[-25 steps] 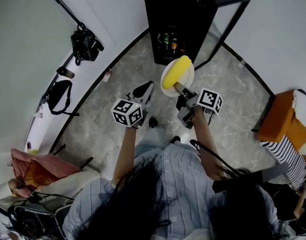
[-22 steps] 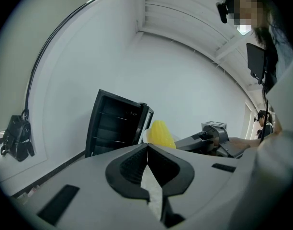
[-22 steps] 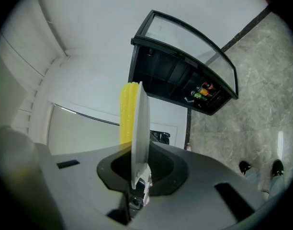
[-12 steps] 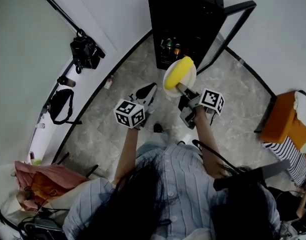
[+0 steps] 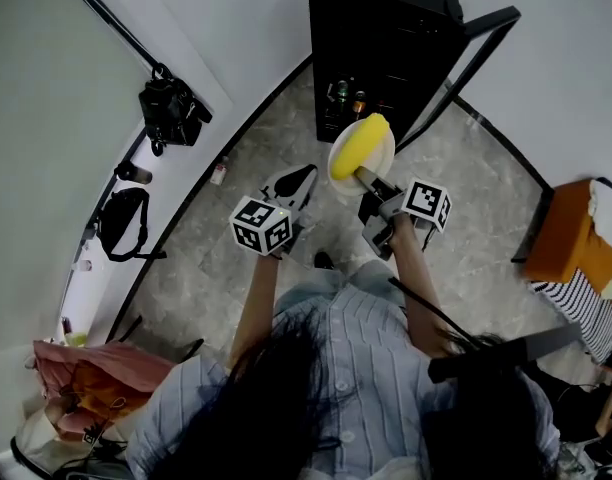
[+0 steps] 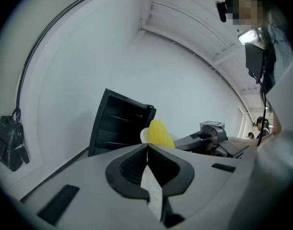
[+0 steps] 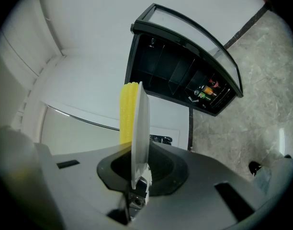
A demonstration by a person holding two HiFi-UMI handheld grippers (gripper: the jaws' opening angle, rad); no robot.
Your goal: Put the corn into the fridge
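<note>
A yellow corn cob point(image 5: 354, 146) lies on a white plate point(image 5: 378, 154) in front of the black fridge point(image 5: 381, 28), whose glass door point(image 5: 478, 46) stands open to the right. My right gripper point(image 5: 374, 182) is shut on the plate's near rim. In the right gripper view the plate point(image 7: 139, 123) shows edge-on between the jaws of the right gripper point(image 7: 137, 176), with the corn point(image 7: 127, 110) on its left and the fridge point(image 7: 177, 73) beyond. My left gripper point(image 5: 292, 184) is beside it on the left, shut and holding nothing; in its own view the left gripper point(image 6: 147, 150) points towards the corn point(image 6: 159, 132).
Bottles point(image 5: 346, 96) stand on a low fridge shelf. A black bag point(image 5: 171, 93) and a second bag point(image 5: 121, 218) hang on the left wall, with a small bottle point(image 5: 219, 171) on the floor below. An orange seat point(image 5: 566, 238) is at the right, pink cloth point(image 5: 86, 388) at lower left.
The view has shifted a little towards the fridge, which now shows slightly more to the right. Both grippers keep their places, and the plate with the corn stays in the right one.
</note>
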